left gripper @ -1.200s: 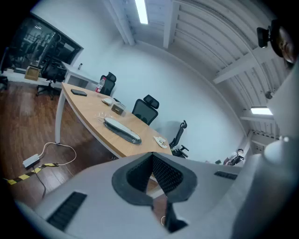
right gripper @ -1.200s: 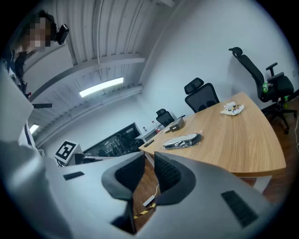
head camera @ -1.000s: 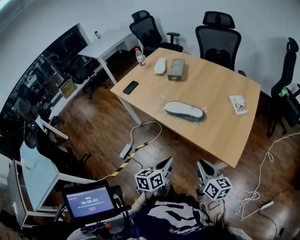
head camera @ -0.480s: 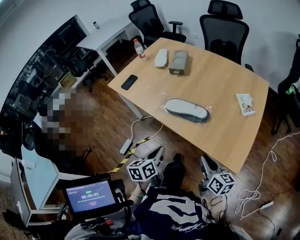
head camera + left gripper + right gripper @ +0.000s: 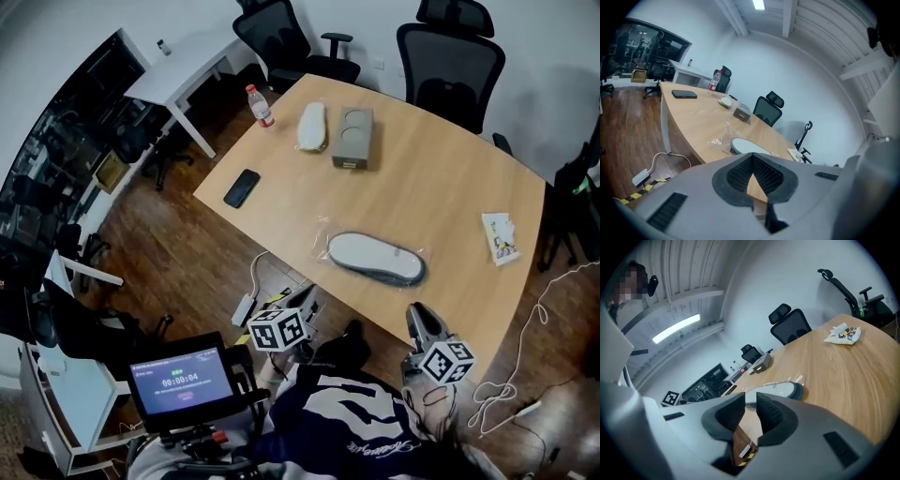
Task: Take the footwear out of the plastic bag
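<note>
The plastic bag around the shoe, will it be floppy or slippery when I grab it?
The plastic bag looks thin and crinkled, so it probably bunches when pinched. Glossy film may slide on the smooth table, likely dragging the shoe inside along.

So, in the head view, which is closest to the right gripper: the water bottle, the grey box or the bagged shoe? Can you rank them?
1. Shoe in the plastic bag: at the table's near edge, just ahead of the right gripper.
2. Grey box: farther across the table, toward the chairs.
3. Water bottle: at the far left corner.
</note>
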A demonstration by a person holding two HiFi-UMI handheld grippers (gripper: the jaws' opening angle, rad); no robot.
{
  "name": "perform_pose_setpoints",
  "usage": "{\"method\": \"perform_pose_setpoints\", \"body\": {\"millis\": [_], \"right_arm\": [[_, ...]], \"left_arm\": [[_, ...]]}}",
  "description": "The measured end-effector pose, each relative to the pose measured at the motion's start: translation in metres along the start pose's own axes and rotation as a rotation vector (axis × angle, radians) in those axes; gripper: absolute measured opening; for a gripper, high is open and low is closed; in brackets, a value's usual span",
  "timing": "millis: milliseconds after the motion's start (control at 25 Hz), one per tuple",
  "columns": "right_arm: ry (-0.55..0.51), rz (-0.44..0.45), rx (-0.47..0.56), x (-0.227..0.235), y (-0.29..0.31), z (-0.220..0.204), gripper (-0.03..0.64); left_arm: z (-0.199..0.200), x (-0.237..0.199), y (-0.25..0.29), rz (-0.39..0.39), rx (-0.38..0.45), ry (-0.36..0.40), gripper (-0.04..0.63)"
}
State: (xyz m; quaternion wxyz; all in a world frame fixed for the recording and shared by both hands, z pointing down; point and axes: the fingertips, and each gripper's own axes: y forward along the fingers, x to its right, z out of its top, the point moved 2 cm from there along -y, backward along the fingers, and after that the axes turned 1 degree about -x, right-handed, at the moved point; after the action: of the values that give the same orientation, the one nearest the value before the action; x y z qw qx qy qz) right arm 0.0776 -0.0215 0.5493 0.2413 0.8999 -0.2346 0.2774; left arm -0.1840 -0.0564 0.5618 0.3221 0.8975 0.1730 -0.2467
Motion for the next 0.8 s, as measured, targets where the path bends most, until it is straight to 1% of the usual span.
{"method": "perform_pose_setpoints", "body": {"millis": [200, 280, 360, 440, 480, 560, 600, 640, 680, 720, 800], "right_arm": [[0.014, -0.069, 0.025, 0.019, 0.038, 0.024, 0.061], [0.024, -0.100, 0.033, 0.024, 0.046, 0.030, 0.061], [0.030, -0.126, 0.039, 0.027, 0.050, 0.035, 0.061], [0.030, -0.149, 0.041, 0.031, 0.054, 0.039, 0.061], [0.031, -0.159, 0.040, 0.033, 0.055, 0.040, 0.061], [0.034, -0.176, 0.037, 0.037, 0.056, 0.041, 0.061], [0.034, -0.183, 0.035, 0.039, 0.057, 0.042, 0.061], [0.034, -0.189, 0.035, 0.040, 0.057, 0.043, 0.061], [0.032, -0.195, 0.034, 0.042, 0.058, 0.045, 0.061], [0.030, -0.201, 0.035, 0.043, 0.059, 0.046, 0.061], [0.027, -0.210, 0.035, 0.045, 0.058, 0.048, 0.061]], "left_arm": [[0.041, -0.040, 0.038, 0.025, -0.031, 0.009, 0.002], [0.051, -0.053, 0.051, 0.022, -0.065, 0.024, 0.002], [0.053, -0.061, 0.065, -0.008, -0.139, 0.064, 0.003], [0.055, -0.067, 0.078, -0.028, -0.208, 0.116, 0.047], [0.057, -0.071, 0.084, -0.024, -0.230, 0.145, 0.049], [0.060, -0.081, 0.094, -0.006, -0.258, 0.192, 0.082], [0.061, -0.086, 0.099, -0.004, -0.273, 0.198, 0.083], [0.062, -0.090, 0.104, -0.016, -0.294, 0.186, 0.084], [0.061, -0.091, 0.110, -0.045, -0.323, 0.164, 0.099], [0.060, -0.090, 0.115, -0.087, -0.361, 0.140, 0.138], [0.057, -0.086, 0.122, -0.160, -0.436, 0.109, 0.146]]}}
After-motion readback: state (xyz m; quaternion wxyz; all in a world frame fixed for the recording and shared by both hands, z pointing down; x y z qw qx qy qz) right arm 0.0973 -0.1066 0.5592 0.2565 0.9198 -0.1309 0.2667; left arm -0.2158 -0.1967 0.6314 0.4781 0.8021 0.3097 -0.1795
